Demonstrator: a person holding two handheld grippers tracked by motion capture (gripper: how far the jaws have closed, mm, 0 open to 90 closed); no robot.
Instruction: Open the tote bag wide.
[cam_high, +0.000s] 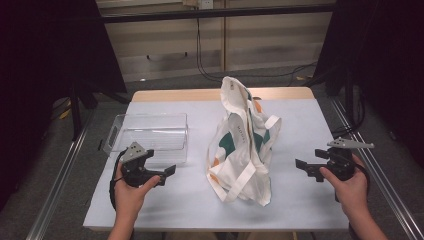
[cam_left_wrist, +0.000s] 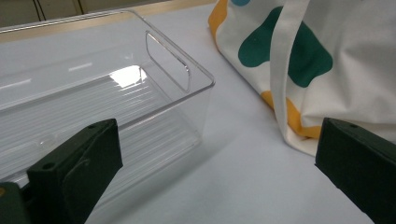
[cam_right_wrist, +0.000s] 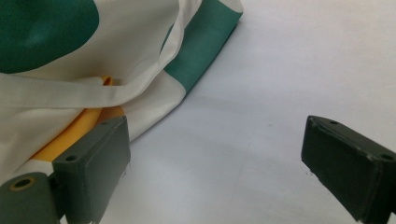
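Observation:
A cream cloth tote bag (cam_high: 243, 142) with green and orange patches lies in the middle of the table, its straps (cam_high: 240, 182) trailing toward the near edge. A clear plastic bin (cam_high: 150, 134) stands empty to its left. My left gripper (cam_high: 167, 174) hovers just in front of the bin, pointing right at the bag, jaws wide open and empty. In the left gripper view the bin (cam_left_wrist: 93, 107) is at left and the bag (cam_left_wrist: 322, 60) at right. My right gripper (cam_high: 304, 167) is right of the bag, open, pointing left at it. The right gripper view has the bag (cam_right_wrist: 84, 70) at upper left.
The table (cam_high: 300, 120) has a white cover and a wooden far edge (cam_high: 200, 94). Metal rails (cam_high: 55, 185) run along both sides. Cables (cam_high: 210, 70) lie on the floor behind the table.

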